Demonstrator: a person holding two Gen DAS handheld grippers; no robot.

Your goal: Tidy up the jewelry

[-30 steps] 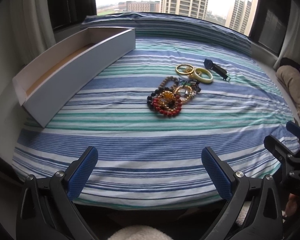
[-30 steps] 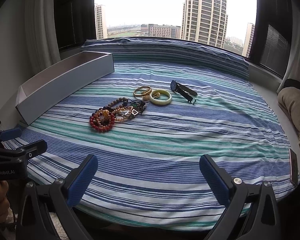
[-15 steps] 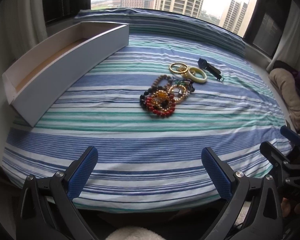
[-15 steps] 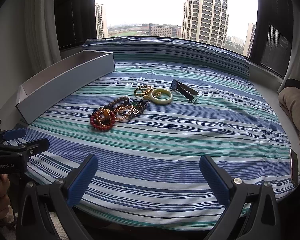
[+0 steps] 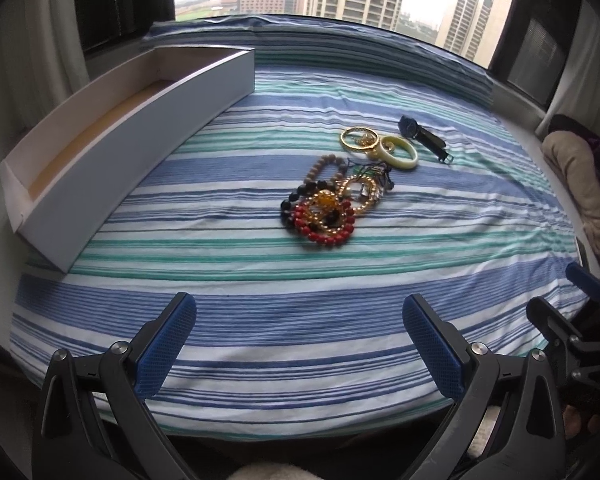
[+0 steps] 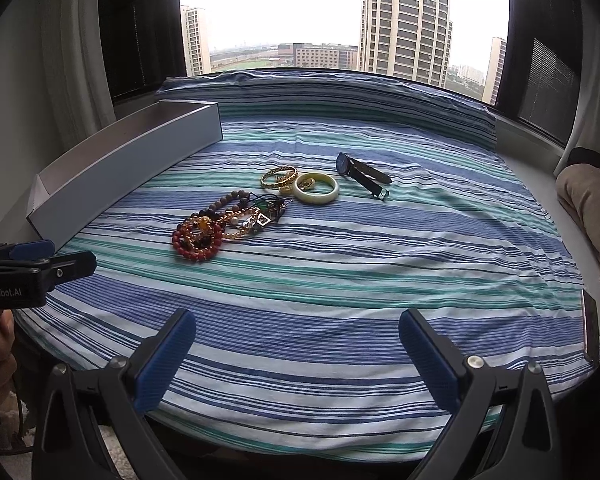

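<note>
A tangle of bead bracelets [image 5: 327, 207] [image 6: 220, 226] lies mid-cloth: red, black, tan and gold strands. Beyond it sit a gold bangle [image 5: 359, 139] [image 6: 279, 176], a cream bangle [image 5: 398, 153] [image 6: 316, 188] and a dark wristwatch [image 5: 423, 138] [image 6: 362, 172]. A long white open box [image 5: 140, 132] [image 6: 120, 168] stands at the left; its inside looks bare. My left gripper [image 5: 298, 334] hangs open over the near edge of the cloth, well short of the jewelry. My right gripper [image 6: 298, 340] is open too, equally far back. Nothing is between either pair of fingers.
The blue, green and white striped cloth [image 6: 380, 272] covers a platform under a wide window. A beige bundle of fabric [image 6: 592, 200] lies at the right edge. A phone-like slab [image 6: 590, 328] rests near the right front corner. Curtains hang at both sides.
The left gripper has risen and tipped slightly, so the box and jewelry sit lower in its view. The right gripper has barely moved. Both stayed open.
</note>
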